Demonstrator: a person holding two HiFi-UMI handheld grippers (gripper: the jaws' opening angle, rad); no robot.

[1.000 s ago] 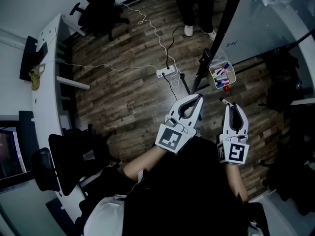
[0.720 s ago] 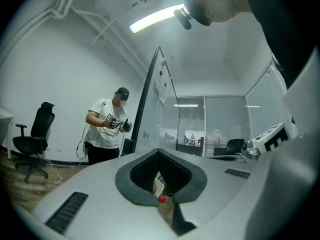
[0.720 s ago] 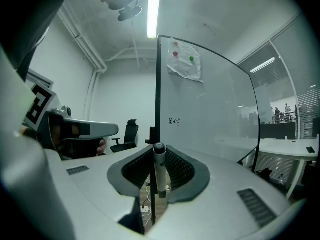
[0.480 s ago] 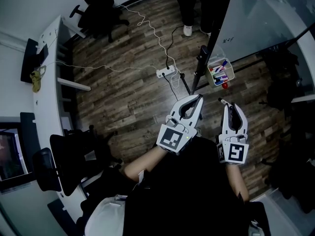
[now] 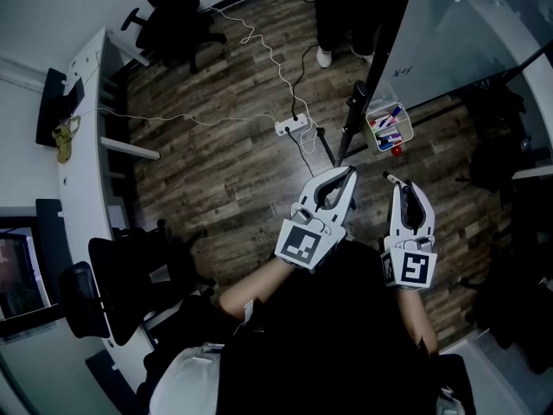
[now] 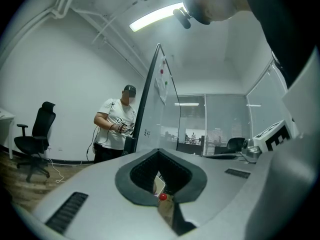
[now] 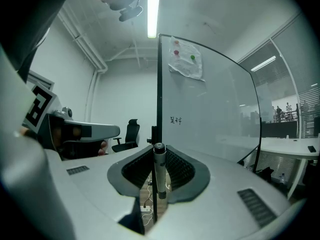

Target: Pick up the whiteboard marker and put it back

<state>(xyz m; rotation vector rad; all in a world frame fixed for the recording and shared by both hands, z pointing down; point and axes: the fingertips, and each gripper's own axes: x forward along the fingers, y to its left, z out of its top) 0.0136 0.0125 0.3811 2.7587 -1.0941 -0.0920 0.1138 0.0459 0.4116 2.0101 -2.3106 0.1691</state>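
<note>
My right gripper (image 7: 159, 184) is shut on a grey whiteboard marker (image 7: 159, 169), which stands upright between the pads with its end toward the camera. In the head view the marker (image 5: 391, 179) pokes out past the right gripper (image 5: 404, 190). A marker tray (image 5: 389, 128) holding several coloured markers hangs at the foot of the whiteboard (image 5: 467, 33), ahead of both grippers. My left gripper (image 5: 346, 174) is beside the right one, shut with nothing in it. Through the gap behind its tips (image 6: 165, 204), the tray (image 6: 159, 186) and a red cap show.
A person (image 6: 115, 129) stands by the whiteboard's (image 7: 210, 109) far edge, feet visible (image 5: 346, 54). A power strip (image 5: 291, 126) and cables lie on the wood floor. A white desk (image 5: 82, 145) and office chairs (image 5: 121, 284) line the left side.
The head view has shifted slightly, so the tray sits a touch higher in the frame. Both grippers hold the same pose, with the marker still held.
</note>
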